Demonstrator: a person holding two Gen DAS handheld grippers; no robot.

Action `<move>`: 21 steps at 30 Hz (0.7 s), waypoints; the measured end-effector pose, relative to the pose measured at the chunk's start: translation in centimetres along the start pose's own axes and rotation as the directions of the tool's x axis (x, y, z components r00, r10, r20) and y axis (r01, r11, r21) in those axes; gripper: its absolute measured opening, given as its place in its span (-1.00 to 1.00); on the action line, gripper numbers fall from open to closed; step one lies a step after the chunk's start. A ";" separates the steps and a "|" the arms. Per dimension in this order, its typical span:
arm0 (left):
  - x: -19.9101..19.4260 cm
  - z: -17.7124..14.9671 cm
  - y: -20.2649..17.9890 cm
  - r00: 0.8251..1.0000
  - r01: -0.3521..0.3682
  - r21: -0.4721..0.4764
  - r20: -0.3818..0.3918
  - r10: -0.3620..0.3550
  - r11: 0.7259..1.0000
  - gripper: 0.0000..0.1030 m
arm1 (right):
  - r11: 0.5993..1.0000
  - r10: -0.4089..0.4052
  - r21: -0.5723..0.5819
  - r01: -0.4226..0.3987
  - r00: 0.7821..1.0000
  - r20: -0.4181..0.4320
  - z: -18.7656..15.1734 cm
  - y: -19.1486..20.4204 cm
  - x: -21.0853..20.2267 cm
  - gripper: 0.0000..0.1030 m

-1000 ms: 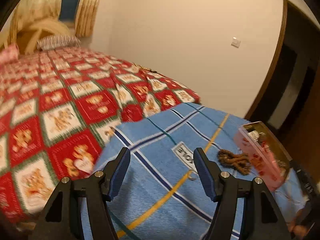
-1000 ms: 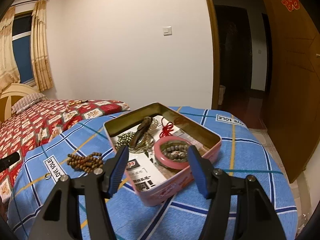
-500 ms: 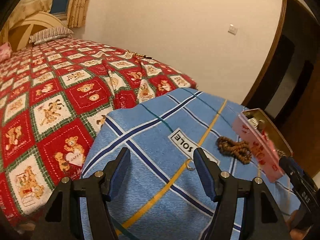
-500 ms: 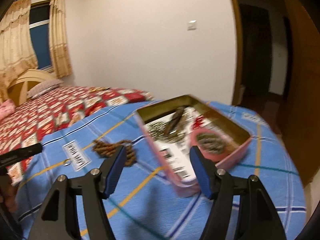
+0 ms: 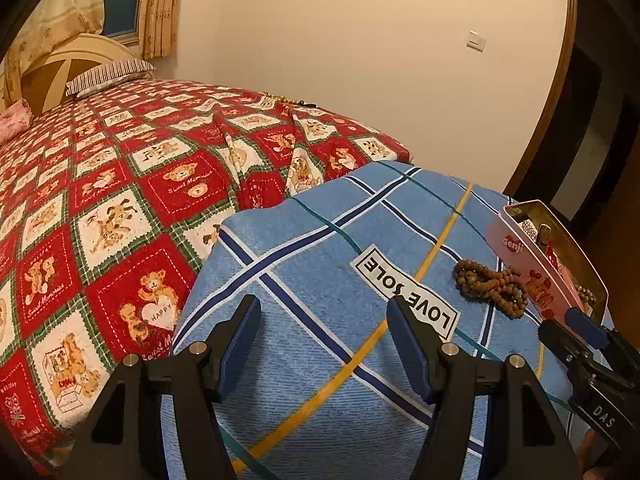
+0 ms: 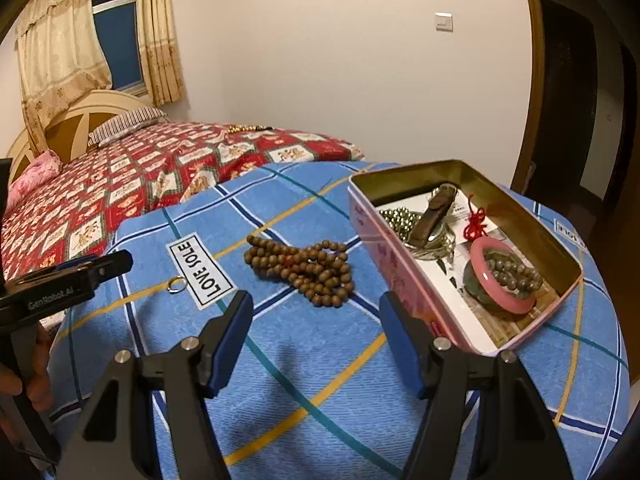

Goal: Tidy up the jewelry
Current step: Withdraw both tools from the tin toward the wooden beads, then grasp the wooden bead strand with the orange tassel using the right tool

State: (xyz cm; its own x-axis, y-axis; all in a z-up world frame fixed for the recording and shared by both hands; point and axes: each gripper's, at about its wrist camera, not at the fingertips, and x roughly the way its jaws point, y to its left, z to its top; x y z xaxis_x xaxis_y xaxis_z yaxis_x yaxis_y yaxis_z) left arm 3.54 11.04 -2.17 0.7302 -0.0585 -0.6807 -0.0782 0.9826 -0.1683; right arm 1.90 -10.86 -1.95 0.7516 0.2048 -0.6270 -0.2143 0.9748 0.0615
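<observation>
A brown wooden bead string [image 6: 304,270] lies in a heap on the blue checked cloth [image 6: 320,360], left of an open pink tin [image 6: 396,276]; it also shows in the left wrist view [image 5: 490,286]. The tin [image 5: 524,256] holds a pink bangle [image 6: 502,276], silver beads [image 6: 396,216], a brown strap and a red knot. A small metal ring [image 6: 176,284] lies by the "LOVE SOLE" label. My right gripper [image 6: 316,330] is open and empty just in front of the bead string. My left gripper [image 5: 324,340] is open and empty above the cloth, left of the label.
A bed with a red bear-pattern quilt [image 5: 120,200] lies behind and to the left. More beads [image 5: 284,100] rest on its far edge. A dark doorway [image 6: 568,112] is at the right. The cloth-covered surface drops off at its left edge.
My right gripper has swung left from over the tin, now facing the bead string. My left gripper has drifted left and back; the metal ring has left its view.
</observation>
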 end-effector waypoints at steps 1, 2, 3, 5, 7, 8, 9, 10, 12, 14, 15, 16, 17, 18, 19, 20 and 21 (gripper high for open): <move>0.1 0.0 0.0 1.000 0.001 -0.003 -0.003 -0.001 1.000 0.27 | 1.000 0.003 0.004 -0.003 1.000 -0.008 0.1 -0.1 0.2 0.34; 0.1 0.0 0.0 1.000 0.001 -0.004 -0.006 -0.001 1.000 0.27 | 1.000 0.007 0.012 -0.007 1.000 -0.014 0.3 -0.2 0.5 0.34; 0.2 0.0 0.1 1.000 0.000 -0.005 -0.009 0.000 1.000 0.27 | 1.000 0.008 0.015 -0.008 1.000 -0.015 0.4 -0.2 0.6 0.34; 0.3 0.0 0.0 1.000 0.001 -0.006 -0.015 -0.001 1.000 0.27 | 1.000 0.003 0.004 -0.003 1.000 -0.008 0.8 0.0 1.1 0.34; 0.4 0.0 0.1 1.000 -0.001 -0.009 -0.022 0.001 1.000 0.27 | 1.000 -0.004 -0.024 0.003 1.000 -0.013 1.4 0.5 1.9 0.34; 0.5 0.0 0.1 1.000 0.000 -0.011 -0.025 0.000 1.000 0.27 | 1.000 0.006 -0.030 -0.007 1.000 -0.025 1.8 0.7 2.6 0.34; 0.6 0.0 0.1 1.000 0.001 -0.015 -0.030 -0.002 1.000 0.27 | 0.999 0.009 -0.030 -0.010 0.999 -0.032 2.0 0.7 3.0 0.34; 0.6 0.0 0.2 0.999 0.003 -0.019 -0.033 -0.003 1.000 0.27 | 1.000 0.009 -0.028 -0.011 0.999 -0.044 2.3 0.7 3.6 0.34; 0.9 0.0 0.6 0.999 0.009 -0.039 -0.044 -0.011 0.999 0.27 | 1.000 0.024 -0.015 -0.026 0.997 -0.075 2.8 0.6 4.8 0.34; 1.1 0.0 1.0 0.998 0.015 -0.057 -0.055 -0.018 0.998 0.27 | 0.999 0.039 0.012 -0.038 0.993 -0.113 2.9 0.1 5.7 0.32; 1.3 0.0 1.1 0.998 0.017 -0.064 -0.062 -0.021 0.998 0.27 | 0.998 0.055 0.032 -0.051 0.989 -0.135 2.9 -0.2 6.2 0.32; 1.3 0.0 1.1 0.998 0.016 -0.066 -0.065 -0.021 0.998 0.27 | 0.998 0.057 0.038 -0.053 0.988 -0.144 2.8 -0.2 6.3 0.33; 1.4 0.0 1.0 0.998 0.015 -0.066 -0.067 -0.019 0.998 0.27 | 0.998 0.055 0.043 -0.049 0.987 -0.154 2.7 -0.1 6.4 0.33; 1.4 0.0 0.9 0.998 0.012 -0.063 -0.068 -0.016 0.998 0.27 | 0.997 0.061 0.049 -0.054 0.984 -0.167 2.6 -0.1 6.5 0.34; 1.4 0.0 0.9 0.998 0.010 -0.059 -0.068 -0.014 0.998 0.27 | 0.995 0.091 0.059 -0.082 0.979 -0.181 2.4 -0.1 6.7 0.36; 1.4 -0.1 0.9 0.998 0.009 -0.059 -0.069 -0.013 0.998 0.27 | 0.991 0.128 0.070 -0.116 0.973 -0.190 2.2 0.0 6.6 0.37; 1.5 -0.1 0.9 0.997 0.010 -0.060 -0.070 -0.014 0.998 0.27 | 0.988 0.152 0.067 -0.142 0.971 -0.184 2.0 0.2 6.2 0.37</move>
State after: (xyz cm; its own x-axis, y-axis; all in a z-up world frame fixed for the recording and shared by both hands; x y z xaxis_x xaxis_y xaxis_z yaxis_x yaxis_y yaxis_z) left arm 4.50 11.82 -3.38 0.6817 -0.0844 -0.7268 -0.1115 0.9697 -0.2172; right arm 7.79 -9.20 -4.27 0.5824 0.3312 -0.7423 -0.2766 0.9395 0.2022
